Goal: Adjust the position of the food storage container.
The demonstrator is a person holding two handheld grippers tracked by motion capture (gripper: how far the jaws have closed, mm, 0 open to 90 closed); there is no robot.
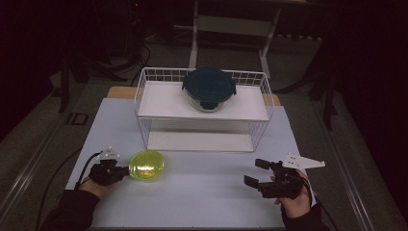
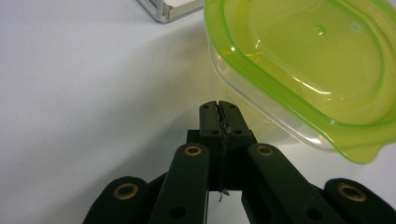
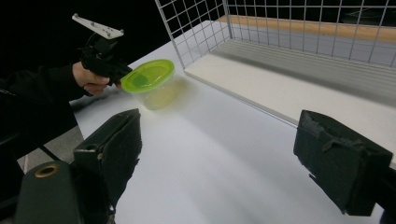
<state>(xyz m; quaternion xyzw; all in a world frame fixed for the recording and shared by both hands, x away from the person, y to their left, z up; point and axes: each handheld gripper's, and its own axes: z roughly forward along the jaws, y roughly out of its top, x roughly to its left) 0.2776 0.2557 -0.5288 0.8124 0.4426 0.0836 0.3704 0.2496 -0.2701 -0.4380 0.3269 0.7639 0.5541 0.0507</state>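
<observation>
A clear tub with a yellow-green lid (image 1: 146, 165) (image 2: 303, 60) (image 3: 148, 77) sits on the white table at the front left. My left gripper (image 1: 126, 171) (image 2: 218, 105) (image 3: 119, 77) is shut, its jaws pressed flat together with nothing between them. Its tip rests right at the tub's left side, just under the lid's rim; I cannot tell whether it touches. My right gripper (image 1: 256, 172) (image 3: 219, 140) is held at the front right with its jaws wide open and nothing between them, pointing left across the table toward the tub.
A white wire rack (image 1: 144, 96) (image 3: 201, 28) with two shelves stands at the back middle. A round glass container with a dark blue lid (image 1: 209, 86) sits on its upper shelf. The table top (image 1: 202, 192) stretches bare between the two grippers.
</observation>
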